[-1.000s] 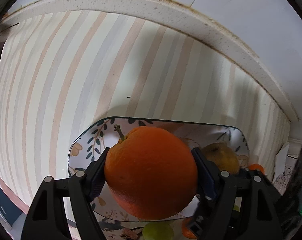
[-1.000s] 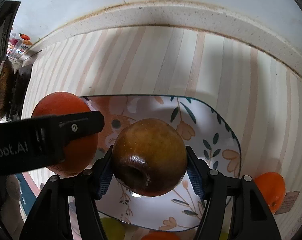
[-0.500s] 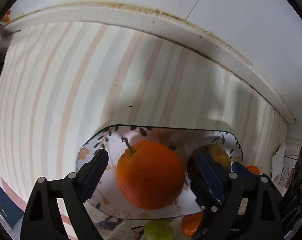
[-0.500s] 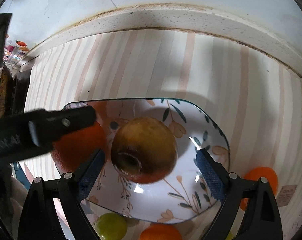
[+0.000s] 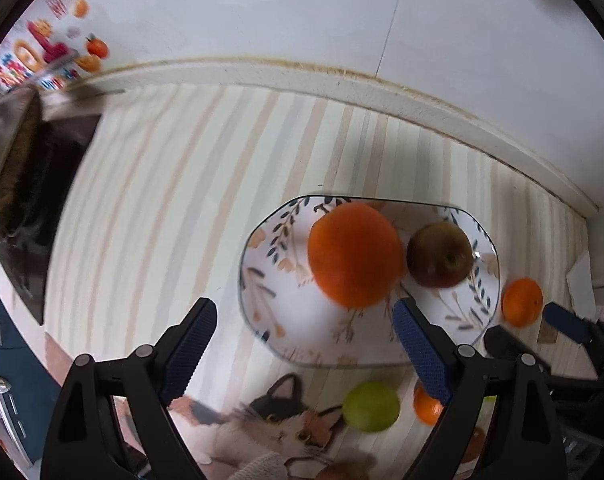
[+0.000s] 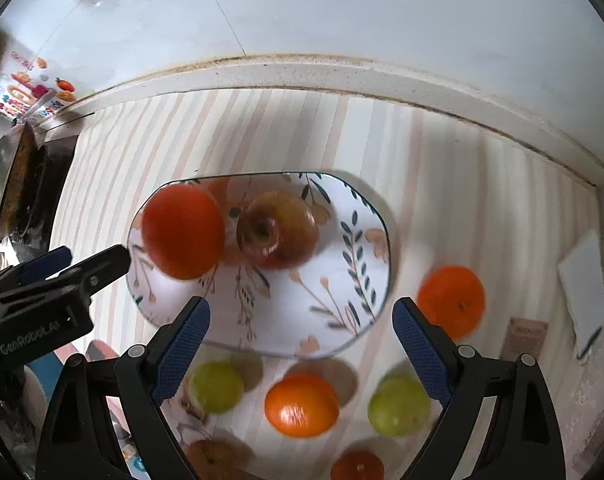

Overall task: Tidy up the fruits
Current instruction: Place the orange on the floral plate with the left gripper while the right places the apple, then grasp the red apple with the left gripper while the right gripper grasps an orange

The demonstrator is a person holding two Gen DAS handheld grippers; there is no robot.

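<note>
on the floral plate (image 6: 366, 264), a big orange (image 6: 183, 231) and a reddish apple (image 6: 277, 234) sit side by side, touching. the left tongs (image 5: 304, 354) and the right tongs (image 6: 301, 350) both hang above the striped table (image 5: 173, 208) with their blue pads spread wide and nothing between them. two green fruits (image 6: 215, 387) and a smaller orange (image 6: 301, 405) lie off the plate's near edge, with another orange (image 6: 450, 301) beside its right rim.

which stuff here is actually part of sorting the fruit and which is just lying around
Part of the job:
- floral plate
- big orange and apple on it
- loose oranges, green fruits
- left tool, right tool, both open and empty

Just lying about:
- pan
- white card
- cat-print mat
</note>
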